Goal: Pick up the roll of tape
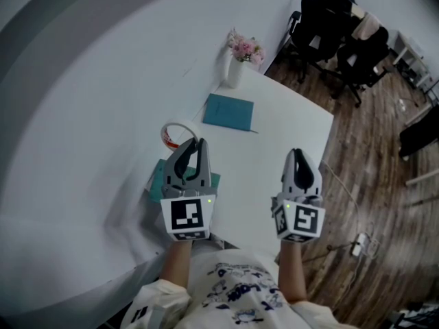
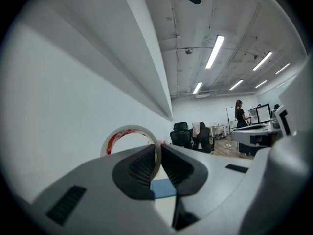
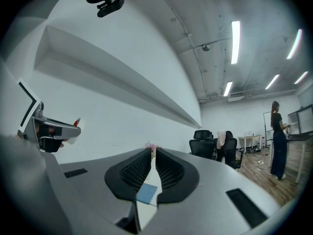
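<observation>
1. Left gripper view: the left gripper [image 2: 159, 156] pinches the wall of the roll of tape [image 2: 129, 128]; the right gripper [image 3: 153, 156] is pressed nearly together, empty.
2. The grasp looks done — lifting clear of the table [image 1: 288, 136] seems left.
3. The roll stands on edge at the jaw tips, hole axis roughly level.

Left claw [image 2: 158, 150] tight on the upright tape roll [image 2: 129, 129] — white wall [image 2: 58, 106] behind.
</observation>
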The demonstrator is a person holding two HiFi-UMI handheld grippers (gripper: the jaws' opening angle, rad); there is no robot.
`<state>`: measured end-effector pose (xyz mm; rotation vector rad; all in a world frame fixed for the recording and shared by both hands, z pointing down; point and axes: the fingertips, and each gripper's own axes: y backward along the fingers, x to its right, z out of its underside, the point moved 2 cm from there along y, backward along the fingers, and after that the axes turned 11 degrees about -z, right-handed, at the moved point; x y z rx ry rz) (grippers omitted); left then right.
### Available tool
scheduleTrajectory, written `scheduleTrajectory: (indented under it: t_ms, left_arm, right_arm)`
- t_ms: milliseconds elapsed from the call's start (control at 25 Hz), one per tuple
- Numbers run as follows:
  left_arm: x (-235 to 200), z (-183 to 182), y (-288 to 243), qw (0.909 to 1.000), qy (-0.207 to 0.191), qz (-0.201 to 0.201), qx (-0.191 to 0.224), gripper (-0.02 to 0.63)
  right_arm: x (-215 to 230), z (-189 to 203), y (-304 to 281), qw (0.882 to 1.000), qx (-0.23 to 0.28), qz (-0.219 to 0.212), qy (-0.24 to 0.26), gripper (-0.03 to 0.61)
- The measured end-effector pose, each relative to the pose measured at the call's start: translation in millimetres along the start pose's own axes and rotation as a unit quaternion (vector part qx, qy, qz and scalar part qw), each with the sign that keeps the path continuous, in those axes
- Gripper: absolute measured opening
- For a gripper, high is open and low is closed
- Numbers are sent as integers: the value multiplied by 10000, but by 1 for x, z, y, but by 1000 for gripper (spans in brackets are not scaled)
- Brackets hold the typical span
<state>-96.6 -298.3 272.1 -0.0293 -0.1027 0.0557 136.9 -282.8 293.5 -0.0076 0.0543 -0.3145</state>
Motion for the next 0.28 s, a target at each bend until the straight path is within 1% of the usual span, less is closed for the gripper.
scheduleTrajectory:
  t_ms: [160,280]
  left_arm:
    - [-1,2,-2,10000,-73,6,-5,40]
    - [-1,1,-1,10000,-1,1,8,40]
  right_arm:
    - [0,-1,-2,9999,101,-37,31,29]
    - [-2,0,-2,9999,88,-52,32,29]
